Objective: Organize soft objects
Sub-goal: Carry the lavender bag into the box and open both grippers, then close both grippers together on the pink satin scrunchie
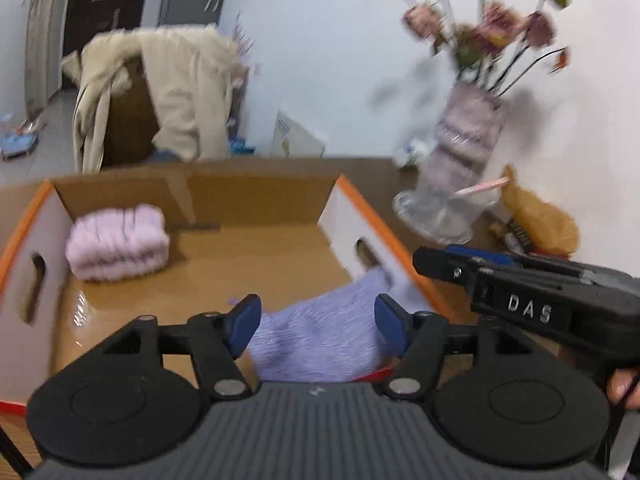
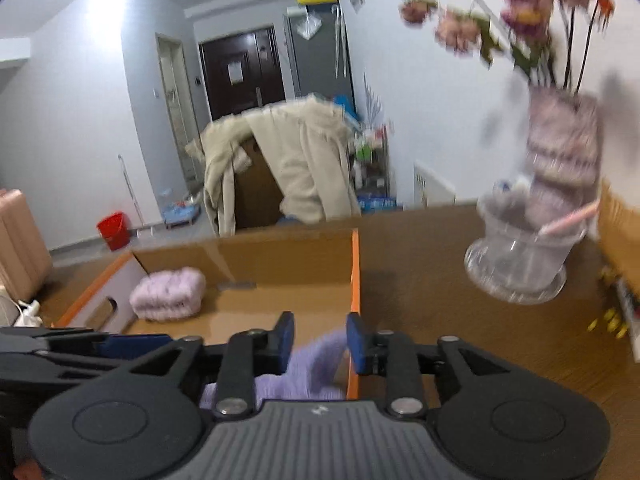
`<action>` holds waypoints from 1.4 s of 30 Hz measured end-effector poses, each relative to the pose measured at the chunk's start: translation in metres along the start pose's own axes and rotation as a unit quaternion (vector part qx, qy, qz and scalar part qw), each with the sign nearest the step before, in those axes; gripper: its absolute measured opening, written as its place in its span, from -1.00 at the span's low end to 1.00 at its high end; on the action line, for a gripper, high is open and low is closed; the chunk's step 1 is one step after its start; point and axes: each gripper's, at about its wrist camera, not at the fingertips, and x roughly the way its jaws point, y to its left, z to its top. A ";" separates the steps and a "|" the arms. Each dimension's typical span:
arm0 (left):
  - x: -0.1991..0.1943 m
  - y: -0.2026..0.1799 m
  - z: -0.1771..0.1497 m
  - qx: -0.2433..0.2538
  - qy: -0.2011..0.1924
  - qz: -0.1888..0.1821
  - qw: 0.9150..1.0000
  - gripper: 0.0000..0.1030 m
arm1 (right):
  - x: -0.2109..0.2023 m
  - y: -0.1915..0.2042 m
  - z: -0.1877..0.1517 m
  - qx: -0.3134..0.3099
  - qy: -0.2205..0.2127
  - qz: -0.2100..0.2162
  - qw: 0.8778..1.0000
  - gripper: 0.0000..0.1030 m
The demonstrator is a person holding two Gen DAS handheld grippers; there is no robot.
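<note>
An open cardboard box (image 1: 248,196) with orange edges and white side walls sits on the wooden table. A folded pink towel (image 1: 118,242) lies in its far left corner. A lavender fuzzy cloth (image 1: 320,344) lies loose in the near right part of the box, against the right wall. My left gripper (image 1: 318,326) hovers over it, open, with the cloth between the blue pads but not pinched. My right gripper (image 2: 320,342) is close beside it at the box's right wall, also open, with a peak of the lavender cloth (image 2: 308,376) standing free between its pads.
A glass vase (image 1: 456,184) of pink flowers stands on the table (image 2: 440,280) right of the box, next to a crumpled brown bag (image 1: 540,220). Beyond the table a beige coat (image 2: 296,160) hangs over furniture. A red bucket (image 2: 114,230) sits on the floor.
</note>
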 end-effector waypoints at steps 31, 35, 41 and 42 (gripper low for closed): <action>-0.309 -0.044 -0.253 0.090 -0.179 0.135 0.970 0.95 | -0.293 0.098 -0.210 -0.094 -0.122 0.047 0.987 0.77; -0.316 -0.036 -0.259 0.071 -0.180 0.145 0.970 0.95 | -0.290 0.109 -0.222 -0.106 -0.111 0.053 0.987 0.77; -0.302 -0.036 -0.260 0.083 -0.172 0.140 0.971 0.96 | -0.281 0.101 -0.223 -0.095 -0.110 0.035 0.989 0.77; -0.297 -0.036 -0.260 0.083 -0.169 0.138 0.972 0.96 | -0.278 0.098 -0.223 -0.093 -0.106 0.034 0.989 0.77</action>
